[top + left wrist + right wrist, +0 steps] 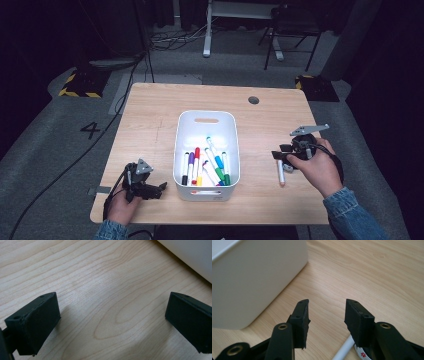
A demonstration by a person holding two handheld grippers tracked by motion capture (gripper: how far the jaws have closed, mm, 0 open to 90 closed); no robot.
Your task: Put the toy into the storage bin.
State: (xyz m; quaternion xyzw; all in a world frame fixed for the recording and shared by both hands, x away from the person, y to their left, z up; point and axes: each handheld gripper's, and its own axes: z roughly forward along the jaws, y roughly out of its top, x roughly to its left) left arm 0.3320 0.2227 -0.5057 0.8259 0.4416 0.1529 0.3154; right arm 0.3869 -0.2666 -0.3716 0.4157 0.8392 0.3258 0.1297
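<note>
Black blocky right claw (327,322) agape over slim white marker (342,351), smooth wood-grain table (374,277).

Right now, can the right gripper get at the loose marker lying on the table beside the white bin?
Probably yes. The right gripper sits just above the marker, jaws open and empty, with bare table around it. The white bin stands clear to the side, so nothing blocks the way down.
</note>
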